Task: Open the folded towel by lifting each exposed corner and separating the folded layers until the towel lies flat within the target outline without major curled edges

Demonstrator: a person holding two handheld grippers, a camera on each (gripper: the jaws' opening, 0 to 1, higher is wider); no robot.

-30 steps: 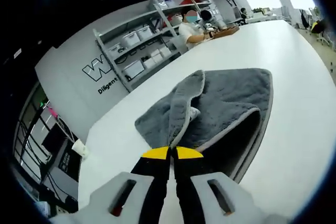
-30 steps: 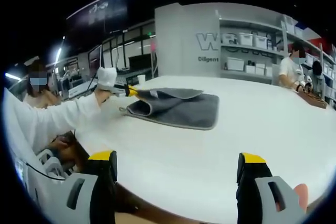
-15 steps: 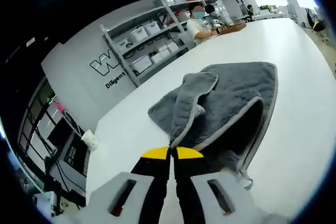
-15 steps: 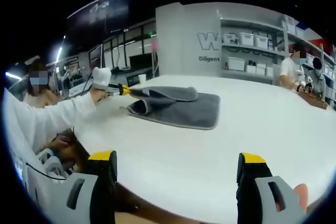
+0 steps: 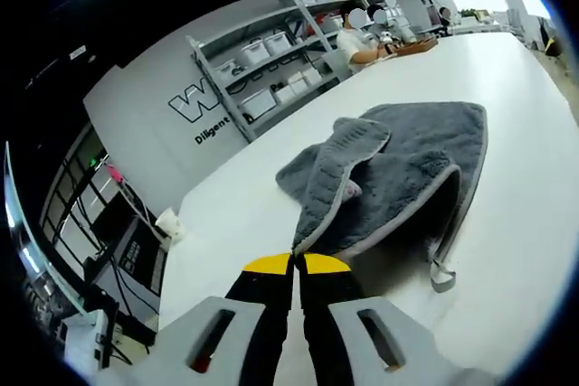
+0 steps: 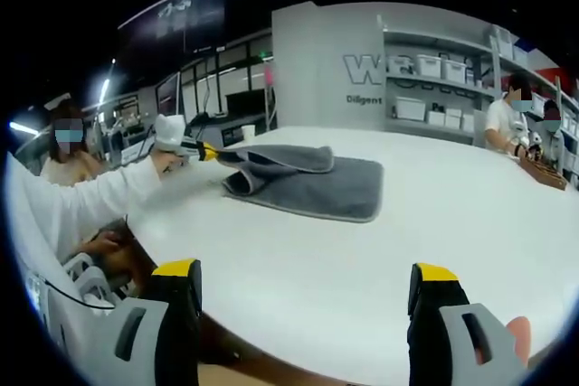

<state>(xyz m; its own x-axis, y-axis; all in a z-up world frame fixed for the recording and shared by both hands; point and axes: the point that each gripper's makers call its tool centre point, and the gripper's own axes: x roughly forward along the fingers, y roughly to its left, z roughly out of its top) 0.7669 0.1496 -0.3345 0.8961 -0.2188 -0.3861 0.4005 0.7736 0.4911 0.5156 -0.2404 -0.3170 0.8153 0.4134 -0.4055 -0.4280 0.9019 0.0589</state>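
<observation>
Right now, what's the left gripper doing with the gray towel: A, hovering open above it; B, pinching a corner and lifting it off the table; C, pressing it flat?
B: the left gripper has its jaws closed on a corner of the gray towel, raised off the white table.

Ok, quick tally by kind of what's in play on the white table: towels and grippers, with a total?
Towels: 1, the grey towel, one corner pinched and lifted.
Grippers: 2, the left gripper shut on that corner, the right gripper open over the table.
Total: 3.
</observation>
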